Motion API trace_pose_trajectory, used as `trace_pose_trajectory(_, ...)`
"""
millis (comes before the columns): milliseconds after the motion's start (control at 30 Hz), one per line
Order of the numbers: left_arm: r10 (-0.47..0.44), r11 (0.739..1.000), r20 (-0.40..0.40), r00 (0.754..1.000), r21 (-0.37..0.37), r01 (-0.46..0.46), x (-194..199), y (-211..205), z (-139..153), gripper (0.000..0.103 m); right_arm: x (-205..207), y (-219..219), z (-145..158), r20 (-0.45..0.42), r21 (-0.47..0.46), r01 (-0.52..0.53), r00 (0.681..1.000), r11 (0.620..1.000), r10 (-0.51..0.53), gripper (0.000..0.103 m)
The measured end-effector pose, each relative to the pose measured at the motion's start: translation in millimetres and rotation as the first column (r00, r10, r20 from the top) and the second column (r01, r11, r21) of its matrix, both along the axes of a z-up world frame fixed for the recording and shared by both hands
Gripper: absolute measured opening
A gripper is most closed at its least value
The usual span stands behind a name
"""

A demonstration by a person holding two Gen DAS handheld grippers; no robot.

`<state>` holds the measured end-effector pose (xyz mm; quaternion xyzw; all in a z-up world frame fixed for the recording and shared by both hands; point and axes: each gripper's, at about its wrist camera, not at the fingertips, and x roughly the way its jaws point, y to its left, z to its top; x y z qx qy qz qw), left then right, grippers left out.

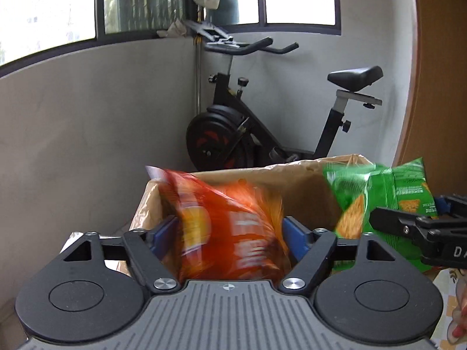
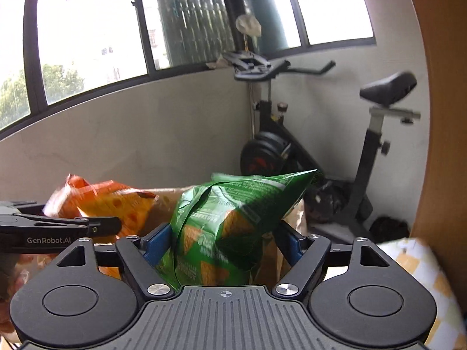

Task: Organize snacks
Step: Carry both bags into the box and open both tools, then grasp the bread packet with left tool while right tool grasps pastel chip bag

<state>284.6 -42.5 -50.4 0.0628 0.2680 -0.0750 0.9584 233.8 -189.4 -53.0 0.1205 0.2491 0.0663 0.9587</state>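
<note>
Both snack bags are being carried over the cardboard box point(image 1: 292, 186), so the step in hand looks like dropping them inside; next, each bag needs to be centred above the opening and let go.

The left hand-held gripper point(image 1: 230, 233) is standing wide, with the orange chip bag point(image 1: 233, 227) between its blue pads; the blur is hiding whether they are pressing.

The right hand-held gripper point(image 2: 224, 239) is spread wide around the green chip bag point(image 2: 227, 218); its grip is equally unclear.
</note>
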Motion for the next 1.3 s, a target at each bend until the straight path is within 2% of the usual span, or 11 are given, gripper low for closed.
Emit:
trace_pose_trajectory(67,0.021,1.000,-0.001,1.000,0.000,-0.021,-2,3,-1,0.092,-2,1,-1,0.000,-0.006,-0.004,1.000,1.000,0.004,0.079)
trace_pose_trajectory(100,0.027,1.000,-0.001,1.000,0.000,-0.027,-3,5,0,0.092,-4,2,0,0.003,-0.011,-0.008,1.000,1.000,0.008,0.082)
trace_pose_trajectory(333,0.033,0.999,0.003,0.999,-0.028,-0.032,-14,14,8,0.092,-14,-6,10,0.003,0.005,0.007,1.000,1.000,-0.007,0.083)
trace_pose_trajectory(467,0.031,0.999,0.052,0.998,-0.009,-0.031,-30,15,25,0.092,-25,-14,21,0.010,0.036,0.013,1.000,0.999,-0.014,0.083)
trace_pose_trajectory(633,0.062,0.997,0.111,0.992,-0.058,-0.056,-62,34,54,0.092,-48,-22,34,0.012,0.063,0.035,0.999,0.997,-0.036,0.083)
trace_pose_trajectory(767,0.092,0.994,0.150,0.984,-0.067,-0.083,-93,51,66,0.092,-73,-24,37,0.020,0.068,0.042,0.999,0.997,-0.044,0.087)
trace_pose_trajectory(900,0.098,0.994,0.155,0.983,-0.069,-0.088,-121,65,60,0.092,-103,-17,31,0.027,0.031,0.036,0.999,0.999,-0.036,0.089)
trace_pose_trajectory(1167,0.099,0.994,0.142,0.985,-0.050,-0.093,-168,74,18,0.092,-154,10,-11,-0.021,0.060,0.024,1.000,0.998,-0.023,0.092)
trace_pose_trajectory(1300,0.118,0.987,0.132,0.984,-0.126,-0.102,-184,75,-1,0.092,-173,23,-43,-0.083,0.066,0.035,0.996,0.997,-0.030,0.094)
